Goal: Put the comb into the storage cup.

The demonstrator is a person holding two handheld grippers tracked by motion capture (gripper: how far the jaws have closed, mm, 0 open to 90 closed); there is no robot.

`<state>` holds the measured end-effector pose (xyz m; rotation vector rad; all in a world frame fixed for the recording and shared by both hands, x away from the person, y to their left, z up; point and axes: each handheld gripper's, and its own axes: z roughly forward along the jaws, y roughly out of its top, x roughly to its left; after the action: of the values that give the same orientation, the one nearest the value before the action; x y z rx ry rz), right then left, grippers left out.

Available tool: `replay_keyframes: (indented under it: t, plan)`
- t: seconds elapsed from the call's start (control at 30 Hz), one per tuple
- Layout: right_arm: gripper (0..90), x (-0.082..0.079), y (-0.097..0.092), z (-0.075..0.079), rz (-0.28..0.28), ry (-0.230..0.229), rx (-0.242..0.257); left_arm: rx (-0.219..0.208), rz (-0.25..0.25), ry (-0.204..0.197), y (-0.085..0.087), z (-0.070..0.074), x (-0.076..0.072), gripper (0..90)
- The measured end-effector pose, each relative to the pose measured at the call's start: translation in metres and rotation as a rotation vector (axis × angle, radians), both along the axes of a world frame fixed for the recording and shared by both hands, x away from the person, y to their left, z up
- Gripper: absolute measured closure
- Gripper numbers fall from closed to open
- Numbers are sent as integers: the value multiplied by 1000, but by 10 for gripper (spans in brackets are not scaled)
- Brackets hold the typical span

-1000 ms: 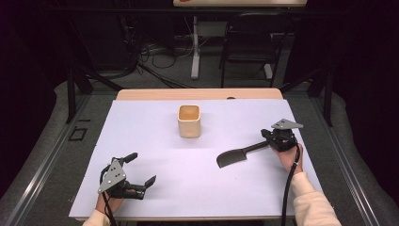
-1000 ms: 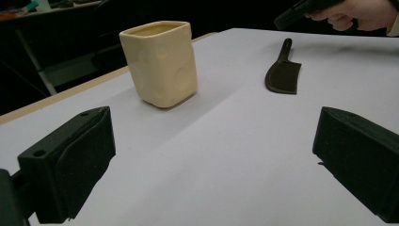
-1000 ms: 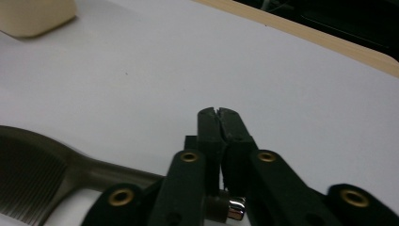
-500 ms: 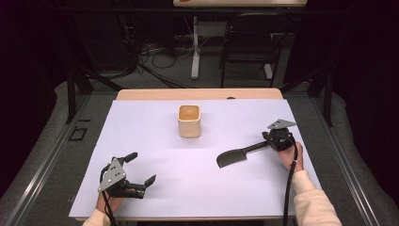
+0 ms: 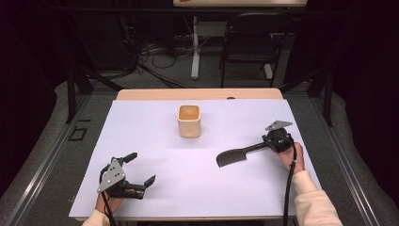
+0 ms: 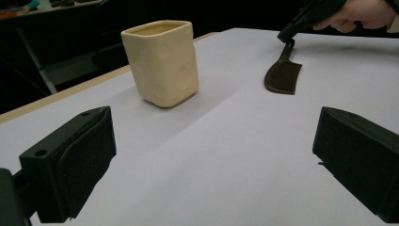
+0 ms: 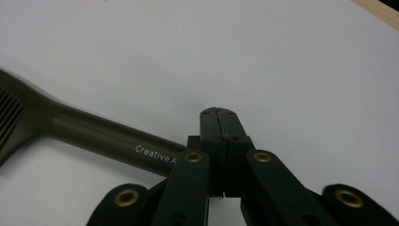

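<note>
A dark spatula (image 5: 233, 157) lies right of centre on the white sheet, blade toward the middle. In the left gripper view the spatula (image 6: 282, 75) rests on its blade while the handle rises to my right gripper (image 6: 294, 30). My right gripper (image 5: 264, 144) is shut at the handle's end; in its own view the jaws (image 7: 217, 113) meet above the lettered handle (image 7: 70, 127). A cream square cup (image 5: 189, 121) stands upright at the centre back, also ahead of the left jaws (image 6: 162, 61). My left gripper (image 5: 141, 168) rests open at the front left, nothing between its jaws (image 6: 214, 155).
The white sheet (image 5: 235, 197) covers most of the wooden table, whose bare edge (image 5: 197, 94) shows at the back. Beyond it stand a chair (image 5: 249, 42) and a tangle of cables on the floor. Broad room lies between the cup and both grippers.
</note>
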<state>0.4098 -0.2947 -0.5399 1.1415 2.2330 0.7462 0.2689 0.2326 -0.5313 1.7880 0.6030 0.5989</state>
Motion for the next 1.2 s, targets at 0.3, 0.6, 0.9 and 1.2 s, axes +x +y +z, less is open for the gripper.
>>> replay_keyframes:
  t: [0.3, 0.6, 0.9, 1.2]
  plan:
    - [900, -3, 2, 1, -3, 38, -20, -1, 3, 1, 0, 0, 0, 0]
    - [900, -6, 3, 3, -16, 74, -38, -3, 8, 1, 1, 0, 1, 0]
    - [900, -11, 6, 4, -12, 113, -46, -2, 9, 1, 1, 0, 1, 0]
    - [900, -16, 8, 5, -15, 149, -61, -6, 11, 2, 2, 0, 2, 0]
